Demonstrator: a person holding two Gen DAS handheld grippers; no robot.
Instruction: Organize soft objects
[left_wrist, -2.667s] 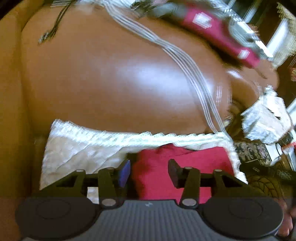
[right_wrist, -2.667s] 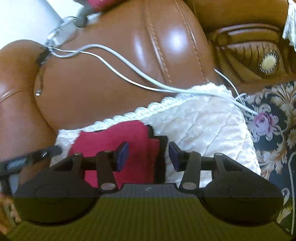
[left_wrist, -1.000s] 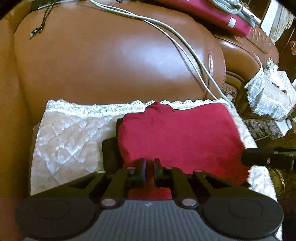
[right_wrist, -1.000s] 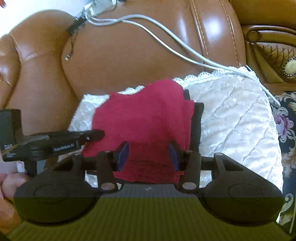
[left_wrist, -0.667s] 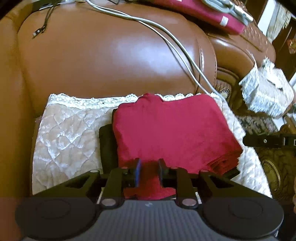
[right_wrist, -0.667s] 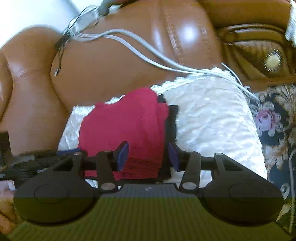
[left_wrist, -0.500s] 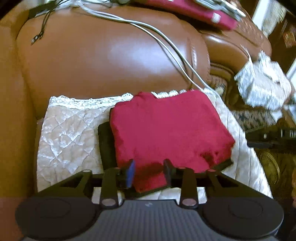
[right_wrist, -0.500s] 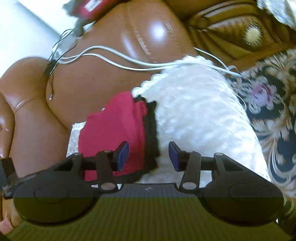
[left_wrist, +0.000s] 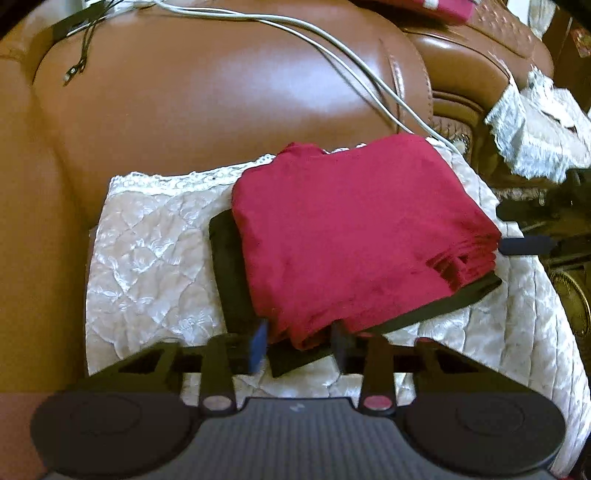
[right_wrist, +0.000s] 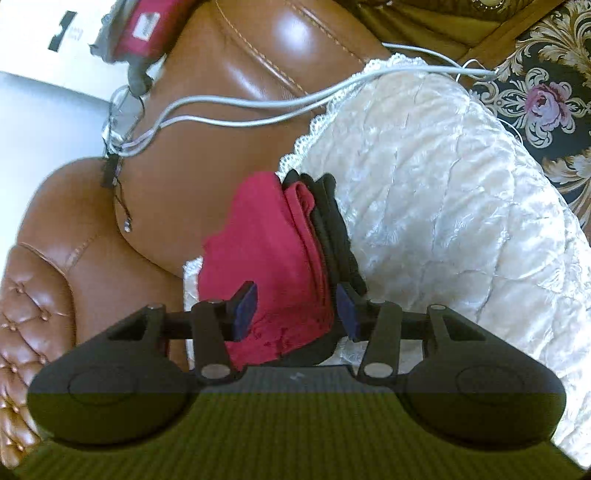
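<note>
Red folded cloth (left_wrist: 351, 236) lies stacked on a black garment (left_wrist: 229, 266) on the white quilted seat cover (left_wrist: 147, 251). Your left tongs (left_wrist: 297, 345) and right tongs (right_wrist: 295, 310) gape empty at its 6 o'clock edge; stacking looks finished, so withdraw.

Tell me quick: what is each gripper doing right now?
Left gripper: open, holding nothing, at the near edge of the red cloth.
Right gripper: open, holding nothing.
</note>
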